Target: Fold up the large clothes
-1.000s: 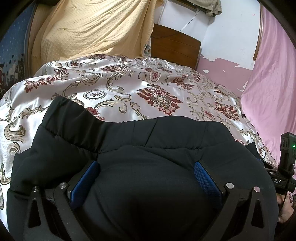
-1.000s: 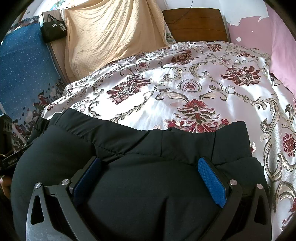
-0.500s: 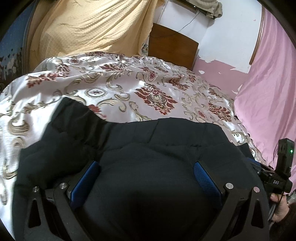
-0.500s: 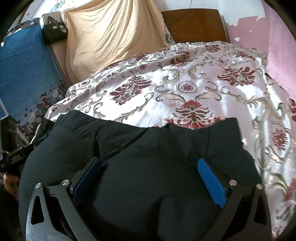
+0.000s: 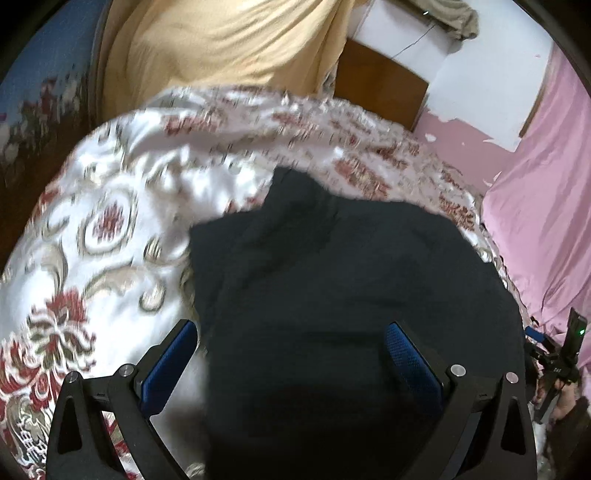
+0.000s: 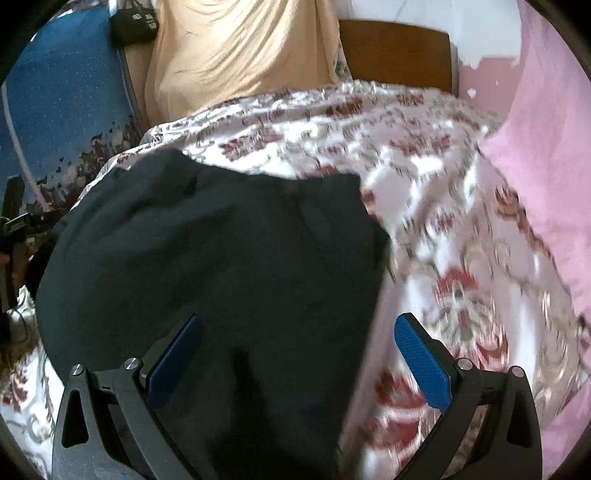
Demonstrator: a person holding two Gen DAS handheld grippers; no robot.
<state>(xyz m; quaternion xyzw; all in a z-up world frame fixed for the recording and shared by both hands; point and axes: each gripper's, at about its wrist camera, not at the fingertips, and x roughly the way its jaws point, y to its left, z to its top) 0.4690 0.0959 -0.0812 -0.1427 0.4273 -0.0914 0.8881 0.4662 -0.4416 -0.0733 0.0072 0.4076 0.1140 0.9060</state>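
Observation:
A large black padded garment lies on the floral satin bedspread; it also shows in the right wrist view. My left gripper is wide open, its blue pads spread over the garment's near part. My right gripper is also wide open; its left pad sits over the garment, its right pad over the bedspread. The other gripper appears at the right edge of the left wrist view. Both views are motion-blurred.
A yellow cloth hangs at the head of the bed beside a wooden headboard. Pink fabric runs along the right side. A blue patterned cloth hangs on the left, with a black bag above.
The garment's far part has bunched toward the middle, narrower in both views. The left view has swung left and the right view right, showing more bedspread beside the garment.

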